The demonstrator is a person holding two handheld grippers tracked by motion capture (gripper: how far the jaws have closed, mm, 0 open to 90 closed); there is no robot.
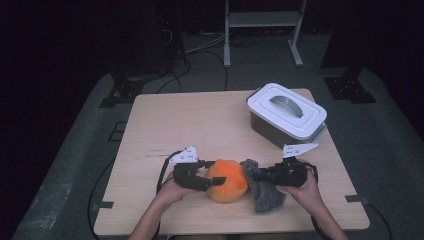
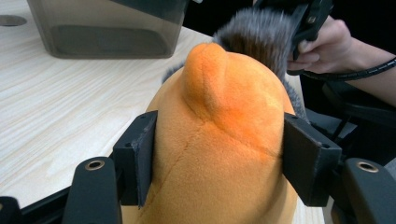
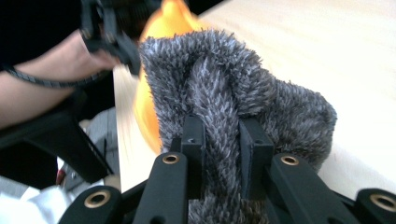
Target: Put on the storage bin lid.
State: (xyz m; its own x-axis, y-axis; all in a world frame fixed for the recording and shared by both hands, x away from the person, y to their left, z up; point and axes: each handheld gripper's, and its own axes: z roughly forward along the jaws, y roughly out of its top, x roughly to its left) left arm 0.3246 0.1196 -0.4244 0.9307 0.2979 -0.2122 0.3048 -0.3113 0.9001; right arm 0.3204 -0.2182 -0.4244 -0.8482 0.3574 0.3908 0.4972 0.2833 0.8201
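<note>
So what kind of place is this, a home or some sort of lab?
Probably a lab or recording studio rather than a home: a bare wooden table stands alone on grey flooring in a dark room, with cables trailing across the floor and a metal frame stand behind it.

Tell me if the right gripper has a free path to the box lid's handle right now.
Probably not yet. The right gripper is shut on the grey plush. The table between it and the lid handle looks bare, so only that load stands in the way.
</note>
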